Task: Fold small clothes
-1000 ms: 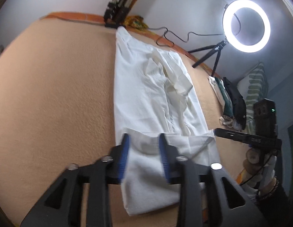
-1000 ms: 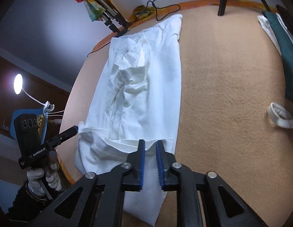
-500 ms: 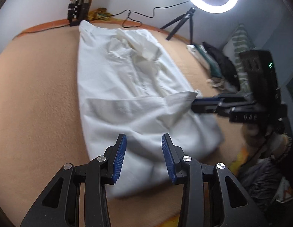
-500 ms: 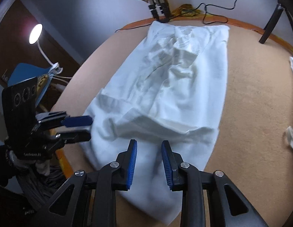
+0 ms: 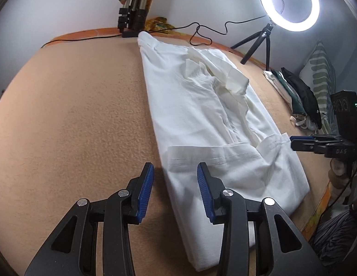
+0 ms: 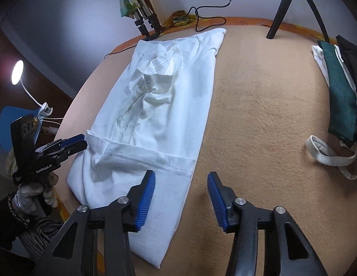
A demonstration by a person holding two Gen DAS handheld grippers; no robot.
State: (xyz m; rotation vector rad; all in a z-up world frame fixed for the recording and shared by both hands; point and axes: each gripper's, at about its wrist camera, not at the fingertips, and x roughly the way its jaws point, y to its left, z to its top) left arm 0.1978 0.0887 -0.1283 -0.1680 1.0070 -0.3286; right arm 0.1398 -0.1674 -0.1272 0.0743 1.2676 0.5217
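- We are looking at the white shirt (image 5: 201, 105) lying lengthwise on the orange blanket (image 5: 74, 115), reaching from the near edge to the far one.
- Progress: we are reading the long sides as already folded in, with a sleeve bunched on top in the middle, so the garment is a narrow strip. The hem (image 5: 213, 156) is lying turned up over the body as a short band.
- Left to do, in our judgement: the crosswise folds that turn the strip into a compact packet — the larger part of the folding is looking done.
- Left gripper (image 5: 175, 193): fingers are standing moderately apart, straddling the shirt's left edge near the hem corner and pressing on nothing.
- Right gripper (image 6: 180, 193): its jaws have just been opening; they are hanging over the shirt's right edge and bare blanket, gripping nothing.
- Surroundings: a ring light (image 5: 288, 1) on a small tripod is standing at the far right, a black cable (image 5: 201, 34) is trailing along the far edge, and folded stand legs (image 5: 132, 16) are leaning by the collar end.
- A pile of clothes (image 6: 339, 87) and a white strap (image 6: 328, 154) are lying to the right, well apart from the shirt.
- Obstacles: the blanket beside the shirt is looking free — only the rumpled sleeve is likely to make an uneven fold.
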